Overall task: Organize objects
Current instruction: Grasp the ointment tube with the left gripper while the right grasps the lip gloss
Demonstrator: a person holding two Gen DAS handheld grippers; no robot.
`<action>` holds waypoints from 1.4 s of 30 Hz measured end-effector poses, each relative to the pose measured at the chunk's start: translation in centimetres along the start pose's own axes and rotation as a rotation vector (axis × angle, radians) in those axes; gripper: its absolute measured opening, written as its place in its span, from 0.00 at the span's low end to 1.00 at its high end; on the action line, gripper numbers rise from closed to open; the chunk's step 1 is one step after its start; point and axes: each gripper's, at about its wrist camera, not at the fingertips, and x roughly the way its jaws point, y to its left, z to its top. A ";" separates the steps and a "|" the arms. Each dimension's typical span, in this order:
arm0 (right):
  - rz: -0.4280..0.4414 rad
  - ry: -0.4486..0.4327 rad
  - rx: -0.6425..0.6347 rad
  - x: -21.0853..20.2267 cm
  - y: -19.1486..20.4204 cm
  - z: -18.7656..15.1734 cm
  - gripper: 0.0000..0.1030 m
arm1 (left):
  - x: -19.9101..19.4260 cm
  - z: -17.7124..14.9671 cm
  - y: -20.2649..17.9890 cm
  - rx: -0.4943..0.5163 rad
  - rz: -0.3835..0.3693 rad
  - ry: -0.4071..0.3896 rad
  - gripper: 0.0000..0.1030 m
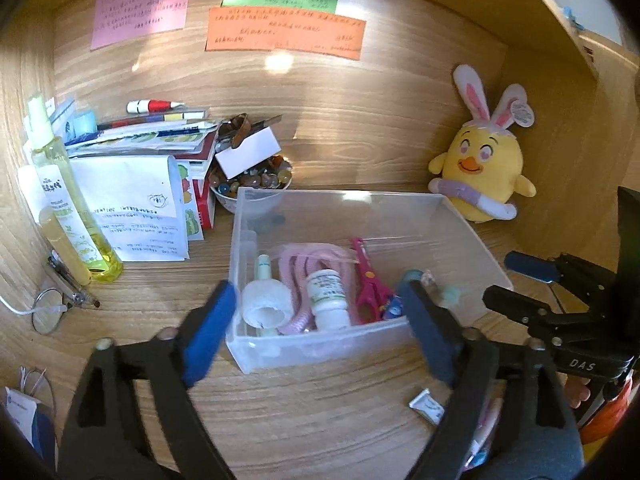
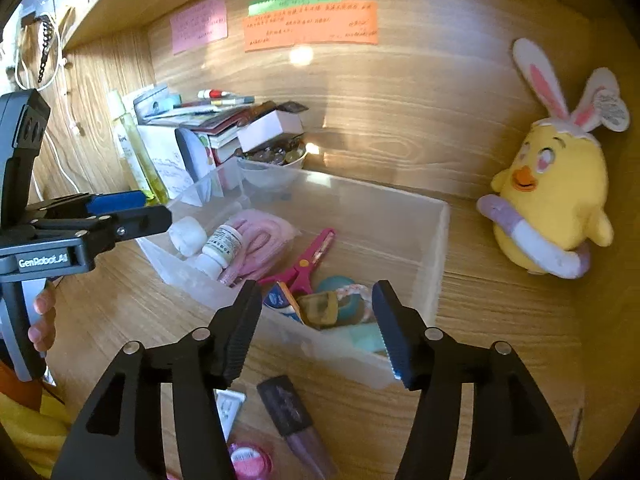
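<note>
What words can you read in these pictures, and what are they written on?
"DAS": on the right gripper, on its black body.
"GenRobot.AI": on the left gripper, on its black body.
Sticky notes: handwriting, too small to read.
Yellow spray bottle: label blurred.
White pill bottle: label too small.
White paper sheet: handwriting unreadable.

Clear plastic box (image 1: 460, 232) on light wood-grain desk (image 1: 304, 408). Inside: pink scissors (image 1: 370, 280), white bottle (image 1: 330, 300) with green-print label, pale pink cord (image 1: 298, 276), white tape roll (image 1: 266, 304). Yellow plush chick (image 1: 482, 168) with white-and-pink rabbit ears, orange beak, lilac-white ring. Pink note (image 1: 140, 8), green note (image 1: 280, 0), orange note (image 1: 284, 28) on wood wall. Yellow-green spray bottle (image 1: 68, 196). Black grippers, blue pads (image 1: 208, 332). Dark tube (image 2: 286, 406), purplish end.
</note>
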 end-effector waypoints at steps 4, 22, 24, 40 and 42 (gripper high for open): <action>-0.040 -0.027 0.022 -2.2 -0.7 -1.3 0.63 | -0.5 -0.9 -1.3 0.011 -0.031 0.010 0.94; -0.107 0.130 0.139 -4.5 -2.1 -10.2 0.64 | 2.4 -8.2 -7.2 -0.030 -0.129 0.219 0.79; -0.091 0.142 0.163 -4.5 -2.1 -11.0 0.64 | 2.5 -8.8 -7.6 -0.031 -0.151 0.248 0.73; 0.040 0.181 0.295 -3.1 -2.6 -12.2 0.42 | 2.0 -10.8 -7.1 0.001 -0.154 0.285 0.40; 0.019 0.182 0.291 -2.8 -3.0 -11.9 0.37 | 2.2 -10.6 -6.7 -0.004 -0.143 0.282 0.38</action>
